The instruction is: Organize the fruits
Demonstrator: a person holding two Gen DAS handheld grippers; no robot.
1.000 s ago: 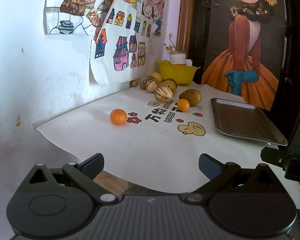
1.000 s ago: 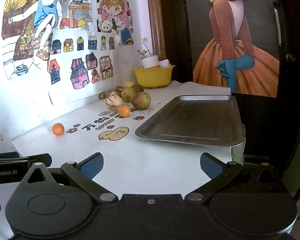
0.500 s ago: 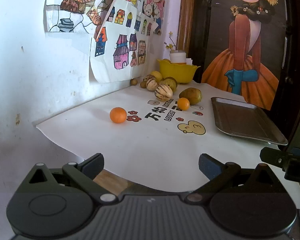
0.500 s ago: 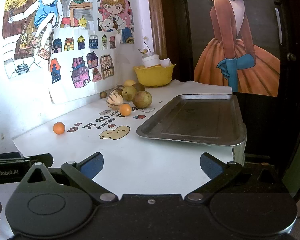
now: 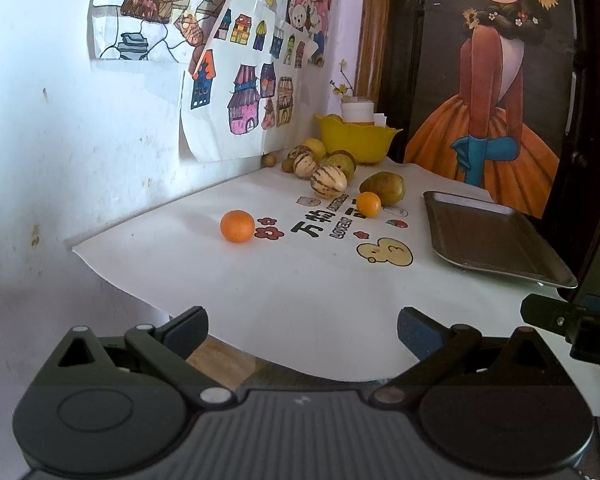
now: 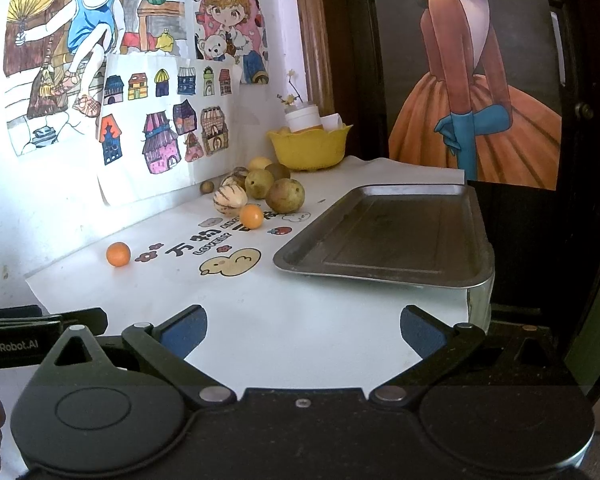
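A lone orange (image 5: 237,226) (image 6: 118,254) lies on the white printed cloth (image 5: 300,292) (image 6: 300,320) near the left wall. A smaller orange (image 5: 368,204) (image 6: 251,216) sits by a green-brown fruit (image 5: 383,188) (image 6: 285,196). Striped melons (image 5: 328,181) (image 6: 230,200) and several more fruits cluster at the back. An empty metal tray (image 5: 496,240) (image 6: 392,232) lies on the right. My left gripper (image 5: 302,330) and right gripper (image 6: 303,330) are both open and empty, held at the table's near edge, well short of the fruits.
A yellow bowl (image 5: 356,138) (image 6: 309,146) holding a white jar stands at the back corner. Drawings hang on the white wall to the left. A dark door with a painted girl is behind the tray. The table's front edge lies just under both grippers.
Both grippers have drifted very slightly; the scene has shifted a little in each view. Nothing on the table has moved, and both jaws stay open.
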